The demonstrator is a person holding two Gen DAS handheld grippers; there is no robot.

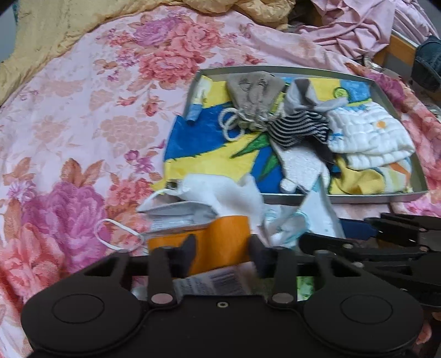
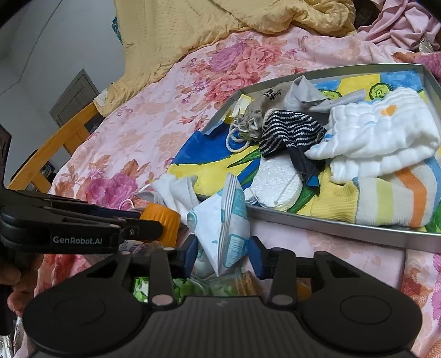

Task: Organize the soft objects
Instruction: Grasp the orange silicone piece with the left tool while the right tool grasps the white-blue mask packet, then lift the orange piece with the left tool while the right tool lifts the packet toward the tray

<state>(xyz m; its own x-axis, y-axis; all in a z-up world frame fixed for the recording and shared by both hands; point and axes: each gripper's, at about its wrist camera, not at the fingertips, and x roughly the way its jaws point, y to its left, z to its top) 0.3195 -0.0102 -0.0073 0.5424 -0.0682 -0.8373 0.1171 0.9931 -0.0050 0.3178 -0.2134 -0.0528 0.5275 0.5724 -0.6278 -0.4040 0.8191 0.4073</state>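
A metal tray (image 1: pixel 397 197) (image 2: pixel 344 224) on the bed holds soft things: a grey drawstring pouch (image 1: pixel 252 96), a striped sock (image 1: pixel 297 128) (image 2: pixel 289 129), a white quilted cloth (image 1: pixel 369 132) (image 2: pixel 380 132), a white sponge (image 2: pixel 275 187) and a pastel striped sock (image 2: pixel 391 201). My left gripper (image 1: pixel 222 254) is open around an orange packet (image 1: pixel 220 242), not clamping it. My right gripper (image 2: pixel 223 254) has its pads against a white and blue wrapped packet (image 2: pixel 223 220), in front of the tray. A white cloth (image 1: pixel 228 195) and a face mask (image 1: pixel 176 214) lie at the tray's near left corner.
The floral pink bedspread (image 1: pixel 82 137) covers the bed, with a yellow quilt (image 2: pixel 193 27) and pink clothes (image 1: pixel 352 24) at the back. A wooden bed rail (image 2: pixel 55 140) runs along the left. Green and printed packets (image 2: pixel 193 286) lie under my grippers.
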